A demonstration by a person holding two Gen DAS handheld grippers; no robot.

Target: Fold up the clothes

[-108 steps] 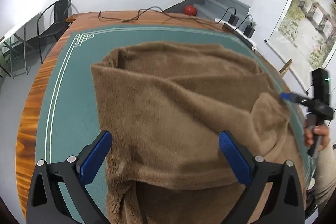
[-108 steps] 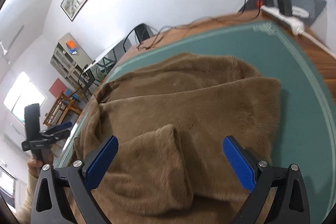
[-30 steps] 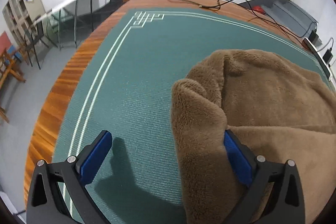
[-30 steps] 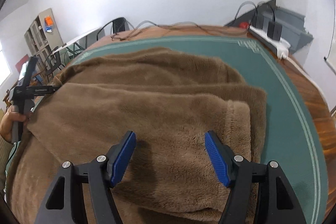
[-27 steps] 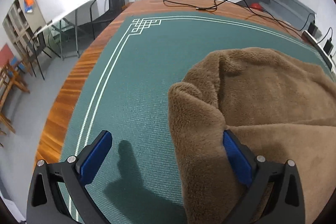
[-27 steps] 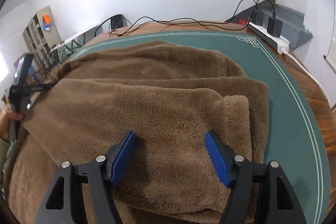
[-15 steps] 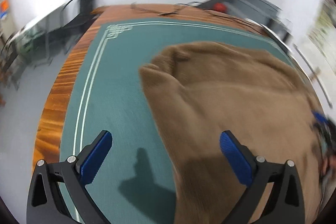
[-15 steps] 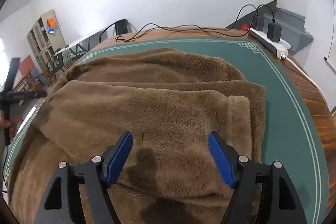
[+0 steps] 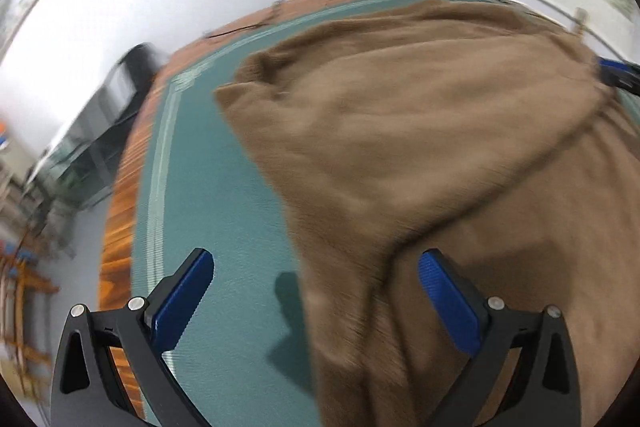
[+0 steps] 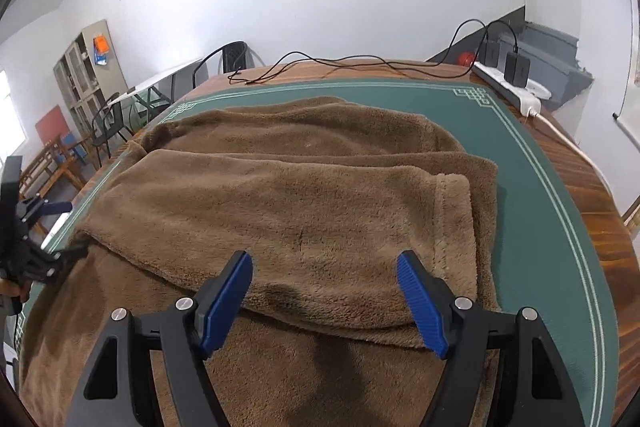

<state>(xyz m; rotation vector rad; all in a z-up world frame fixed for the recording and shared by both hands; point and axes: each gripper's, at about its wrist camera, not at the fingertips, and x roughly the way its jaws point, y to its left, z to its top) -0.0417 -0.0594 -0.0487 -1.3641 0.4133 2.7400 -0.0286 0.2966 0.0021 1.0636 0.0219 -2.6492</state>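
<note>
A brown fleece garment [image 10: 320, 195] lies spread on the green mat [image 10: 532, 211], with one layer folded over across its middle. Above the near edge of that folded layer my right gripper [image 10: 324, 259] hovers open, its pads clear of the cloth. In the blurred left wrist view the garment [image 9: 420, 131] fills the right half. My left gripper [image 9: 315, 255] stands open over the cloth's left edge and the bare mat [image 9: 208, 187], holding nothing. The left gripper [image 10: 64, 229] also shows at the far left of the right wrist view, beside the garment's corner.
The mat covers a wooden table [image 10: 592, 187]. A white power strip with black adapters [image 10: 516, 83] and black cables [image 10: 320, 65] lie along the far edge. A black chair [image 10: 232, 57], more chairs and a cabinet [image 10: 84, 67] stand beyond the table.
My left gripper has come away from the folded cloth edge, swung to the right and rolled; its view is now blurred. The right gripper's jaws have widened slightly and it has drawn back a little.
</note>
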